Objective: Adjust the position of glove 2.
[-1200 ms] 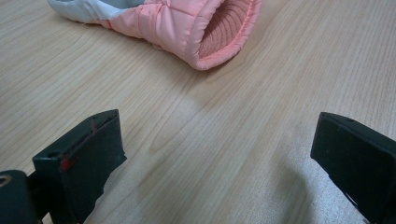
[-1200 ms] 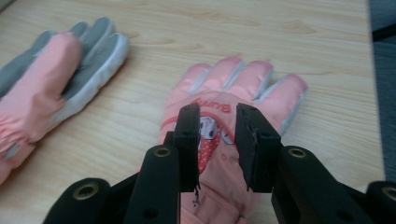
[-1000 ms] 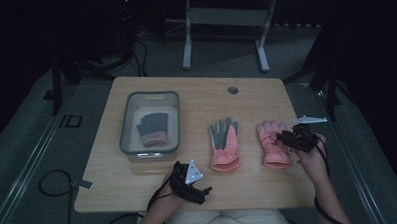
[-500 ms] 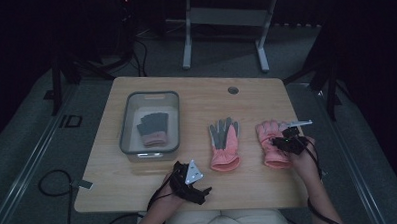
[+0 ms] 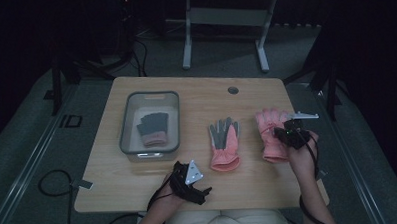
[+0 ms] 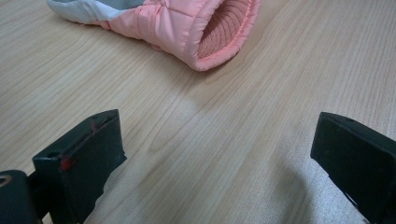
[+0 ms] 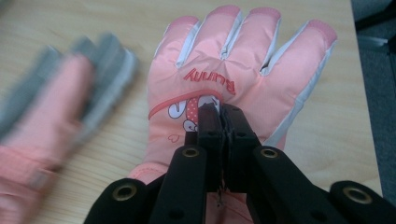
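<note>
A pink glove (image 5: 270, 134) with a cartoon print lies back-up at the table's right. My right gripper (image 5: 280, 133) sits on it. In the right gripper view its jaws have just been closing, and the right gripper (image 7: 218, 112) now pinches the fabric of the pink glove (image 7: 243, 60) below the printed lettering. A second pink glove (image 5: 225, 143) lies palm-up, grey side showing, at mid-table, and blurs past as the second glove (image 7: 51, 102) on the left. My left gripper (image 5: 202, 192) rests open near the front edge; the left gripper (image 6: 219, 154) faces that glove's cuff (image 6: 187, 23) with nothing between its jaws.
A clear plastic bin (image 5: 148, 96) stands at the table's left with a dark grey and pink glove (image 5: 152, 128) inside. A round cable hole (image 5: 233, 90) is at the back of the wooden table (image 5: 201, 107). Metal stand legs rise beyond the far edge.
The right gripper has closed its jaws onto the back of the right-hand pink glove and shifted slightly. The left gripper has stayed where it was.
</note>
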`<action>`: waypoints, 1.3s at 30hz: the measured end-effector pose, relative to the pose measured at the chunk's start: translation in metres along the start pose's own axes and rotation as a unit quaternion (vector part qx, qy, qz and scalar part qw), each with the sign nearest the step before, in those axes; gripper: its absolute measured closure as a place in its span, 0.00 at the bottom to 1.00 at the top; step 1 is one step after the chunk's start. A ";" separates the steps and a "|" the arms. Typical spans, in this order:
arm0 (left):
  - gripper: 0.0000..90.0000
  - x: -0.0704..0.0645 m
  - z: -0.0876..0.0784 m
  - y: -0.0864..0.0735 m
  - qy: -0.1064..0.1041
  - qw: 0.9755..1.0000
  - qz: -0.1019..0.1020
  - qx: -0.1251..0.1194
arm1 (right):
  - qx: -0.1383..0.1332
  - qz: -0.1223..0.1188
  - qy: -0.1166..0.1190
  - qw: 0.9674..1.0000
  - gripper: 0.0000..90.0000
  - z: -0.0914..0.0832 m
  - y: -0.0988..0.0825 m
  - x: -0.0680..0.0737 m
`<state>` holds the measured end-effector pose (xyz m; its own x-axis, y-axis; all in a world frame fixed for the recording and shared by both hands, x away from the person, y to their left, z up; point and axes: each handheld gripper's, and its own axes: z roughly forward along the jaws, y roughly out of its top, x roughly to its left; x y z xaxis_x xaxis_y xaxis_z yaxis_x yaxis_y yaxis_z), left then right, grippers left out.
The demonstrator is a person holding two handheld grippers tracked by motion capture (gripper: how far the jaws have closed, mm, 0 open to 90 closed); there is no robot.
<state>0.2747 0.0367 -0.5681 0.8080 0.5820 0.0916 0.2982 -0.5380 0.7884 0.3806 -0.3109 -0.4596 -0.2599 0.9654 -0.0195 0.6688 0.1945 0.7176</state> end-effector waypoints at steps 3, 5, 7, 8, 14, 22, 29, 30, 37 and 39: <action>0.02 -0.001 0.000 0.000 -0.001 1.000 0.004 -0.001 | -0.017 0.000 0.004 1.000 0.97 -0.014 0.012 0.012; 0.02 -0.001 0.000 0.000 -0.001 1.000 0.004 -0.001 | -0.025 0.002 0.009 1.000 0.97 -0.021 0.019 0.020; 0.02 -0.001 0.000 0.000 -0.001 1.000 0.003 -0.003 | -0.032 -0.002 0.013 0.999 0.97 -0.026 0.025 0.029; 0.02 -0.001 0.000 0.000 -0.001 1.000 0.003 -0.002 | -0.035 -0.004 0.014 0.999 0.97 -0.029 0.027 0.034; 0.02 -0.002 0.000 0.000 -0.001 1.000 0.003 -0.001 | -0.043 -0.009 0.033 0.999 0.97 -0.033 0.038 0.060; 0.02 -0.001 0.000 0.000 -0.005 1.000 0.001 -0.003 | -0.055 -0.014 0.059 0.997 0.98 -0.033 0.046 0.097; 0.02 -0.001 -0.001 -0.001 -0.006 1.000 0.000 -0.004 | -0.048 -0.025 0.069 0.996 0.98 -0.022 0.045 0.126; 0.02 -0.001 -0.001 -0.001 -0.008 1.000 -0.001 -0.005 | -0.045 -0.025 0.070 0.996 0.98 -0.019 0.044 0.128; 0.02 0.000 -0.002 -0.001 -0.011 1.000 -0.003 -0.008 | -0.029 -0.023 0.051 0.998 0.98 -0.003 0.035 0.137; 0.02 0.000 -0.002 -0.001 -0.011 1.000 -0.003 -0.008 | -0.025 -0.018 0.048 0.998 0.98 0.001 0.032 0.138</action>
<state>0.2736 0.0381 -0.5677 0.8178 0.5709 0.0730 0.2950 -0.5247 0.7986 0.3669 -0.1714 -0.4395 -0.3505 0.9364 0.0186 0.6230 0.2183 0.7511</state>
